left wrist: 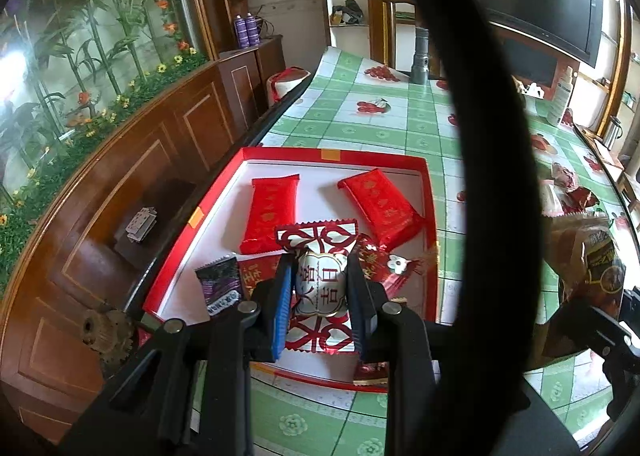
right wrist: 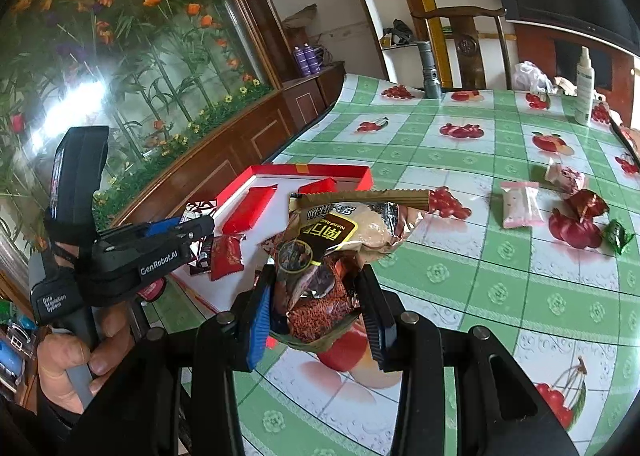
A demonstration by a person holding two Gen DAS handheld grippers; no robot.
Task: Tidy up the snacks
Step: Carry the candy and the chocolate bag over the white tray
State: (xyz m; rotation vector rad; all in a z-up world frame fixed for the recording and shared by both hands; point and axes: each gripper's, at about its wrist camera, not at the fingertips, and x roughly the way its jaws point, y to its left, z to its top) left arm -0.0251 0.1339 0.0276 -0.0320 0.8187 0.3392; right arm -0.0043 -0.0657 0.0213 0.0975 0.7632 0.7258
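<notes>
The left gripper [left wrist: 320, 280] is closed on a red-and-white foil candy packet with a silver label [left wrist: 320, 284], held over the shallow red cardboard box with white floor [left wrist: 430, 192], where two flat red wrapped bars [left wrist: 272, 212] and a small dark purple sachet [left wrist: 220, 288] lie. The right gripper [right wrist: 316, 296] pinches a brown and gold crinkled snack bag [right wrist: 332, 240] above the green checked fruit-print tablecloth [right wrist: 460, 276], just right of the box. A pink-white packet [right wrist: 520, 204] and some dark red sweets, perhaps wrapped candies [right wrist: 576, 224], lie further right.
</notes>
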